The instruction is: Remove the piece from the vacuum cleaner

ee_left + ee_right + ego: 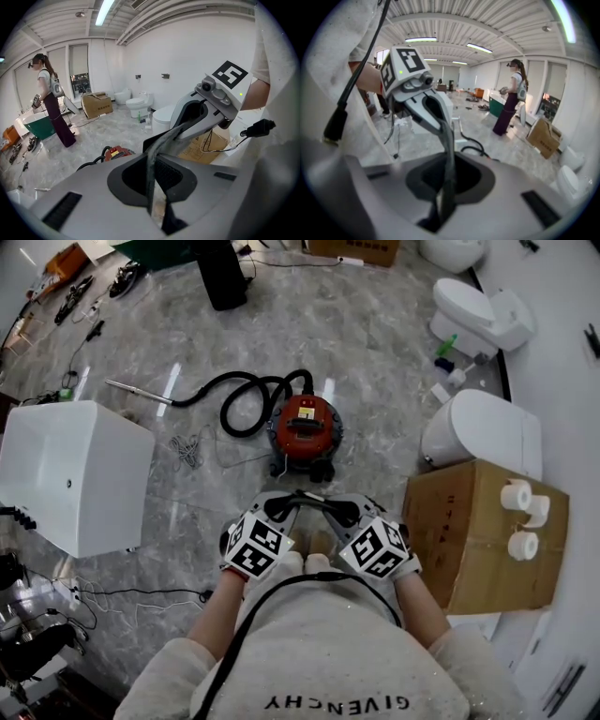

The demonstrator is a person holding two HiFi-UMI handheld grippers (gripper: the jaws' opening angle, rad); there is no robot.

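The red vacuum cleaner [305, 427] stands on the marble floor ahead of me. Its black hose [248, 395] coils off to the left and ends in a metal wand [136, 390]. I hold both grippers close to my body, well short of the vacuum, with their tips turned toward each other. The left gripper [291, 504] is shut with nothing in it, and so is the right gripper [325, 506]. In the left gripper view the shut jaws [151, 168] point past the right gripper's body [206, 103], with the vacuum [119, 152] low behind. The right gripper view shows its shut jaws [449, 154].
A white cabinet [75, 474] stands at the left. At the right, a cardboard box [483, 531] carries toilet paper rolls [520, 512]. Two toilets [478, 315] [483, 432] stand at the right. Loose cables [187, 451] lie on the floor. A person [51, 103] stands across the room.
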